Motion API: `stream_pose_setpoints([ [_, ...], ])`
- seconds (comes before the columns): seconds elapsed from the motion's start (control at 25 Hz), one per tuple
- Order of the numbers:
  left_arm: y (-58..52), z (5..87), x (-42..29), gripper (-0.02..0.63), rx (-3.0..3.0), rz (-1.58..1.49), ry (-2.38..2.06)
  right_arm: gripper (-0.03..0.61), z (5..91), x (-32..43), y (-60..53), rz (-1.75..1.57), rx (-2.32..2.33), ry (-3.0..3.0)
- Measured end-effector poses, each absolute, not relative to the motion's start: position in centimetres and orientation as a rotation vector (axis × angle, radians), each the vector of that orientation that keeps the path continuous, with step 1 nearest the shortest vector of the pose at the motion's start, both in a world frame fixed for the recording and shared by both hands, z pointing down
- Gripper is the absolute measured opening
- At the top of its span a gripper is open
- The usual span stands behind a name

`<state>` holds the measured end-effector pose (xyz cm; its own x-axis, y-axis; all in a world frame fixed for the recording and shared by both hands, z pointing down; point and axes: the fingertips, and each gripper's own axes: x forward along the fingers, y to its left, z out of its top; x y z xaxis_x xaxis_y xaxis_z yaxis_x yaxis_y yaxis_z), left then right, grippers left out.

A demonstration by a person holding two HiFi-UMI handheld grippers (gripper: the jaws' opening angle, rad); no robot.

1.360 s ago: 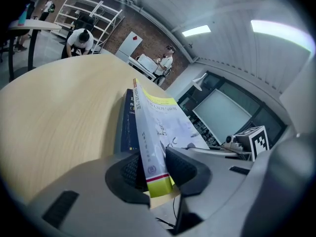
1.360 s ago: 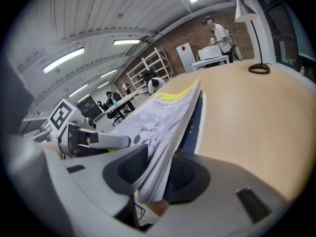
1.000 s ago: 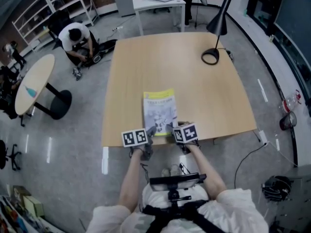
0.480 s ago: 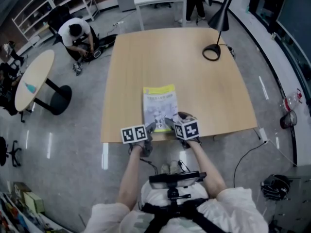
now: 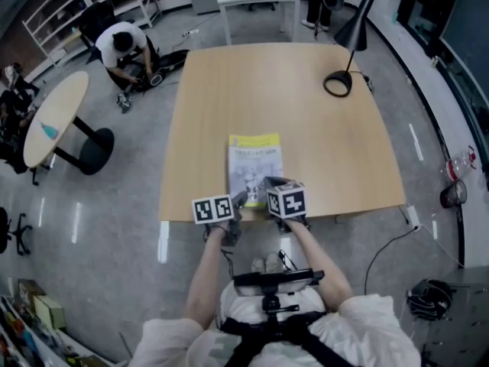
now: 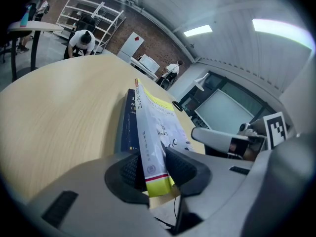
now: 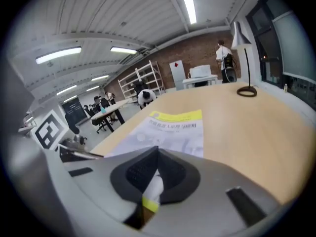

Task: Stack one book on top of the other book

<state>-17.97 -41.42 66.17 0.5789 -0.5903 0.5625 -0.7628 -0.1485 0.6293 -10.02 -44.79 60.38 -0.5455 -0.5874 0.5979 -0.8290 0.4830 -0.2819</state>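
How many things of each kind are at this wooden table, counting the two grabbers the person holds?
Books: 2, a yellow book on a blue book
Lamps: 1, the lamp
Grippers: 2, left gripper and right gripper
Total: 5

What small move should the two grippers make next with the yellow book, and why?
Probably lower the yellow book flat onto the dark blue book. The left gripper and the right gripper, whose jaws have just closed, both pinch its near edge, which looks tilted up off the blue one.
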Motion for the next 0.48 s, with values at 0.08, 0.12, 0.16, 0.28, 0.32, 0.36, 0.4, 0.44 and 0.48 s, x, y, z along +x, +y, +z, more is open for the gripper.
stream_pose_setpoints([
  [0.08,-41.4,66.1,-17.9,0.098,1.844,0.225,-1.1,-0.003,62.6,-10.3,-44.0,0.827,1.127,-2.238],
  [0.12,-41.4,66.1,-17.9,0.098,1.844,0.229,-1.104,-0.003,63.4,-10.4,-43.8,0.849,1.112,-2.206],
  [0.16,-41.4,66.0,-18.0,0.098,1.843,0.239,-1.114,-0.003,63.8,-10.5,-43.9,0.869,1.101,-2.181],
  [0.28,-41.5,66.0,-18.3,0.101,1.842,0.294,-1.167,-0.003,64.2,-10.9,-44.2,0.95,1.057,-2.141],
  [0.32,-41.5,66.0,-18.3,0.106,1.847,0.314,-1.18,-0.003,64.2,-10.8,-44.2,0.971,1.049,-2.14],
  [0.36,-41.4,66.0,-18.2,0.112,1.852,0.331,-1.186,-0.003,64.2,-10.7,-44.1,0.98,1.048,-2.143],
  [0.4,-41.4,66.1,-18.2,0.114,1.855,0.344,-1.185,-0.003,64.2,-10.7,-44.1,0.975,1.052,-2.146],
  [0.44,-41.4,66.0,-18.2,0.117,1.856,0.354,-1.183,-0.003,64.2,-10.7,-44.0,0.959,1.06,-2.147],
  [0.48,-41.4,66.0,-18.3,0.118,1.856,0.365,-1.186,-0.004,64.1,-10.8,-43.9,0.939,1.066,-2.147],
])
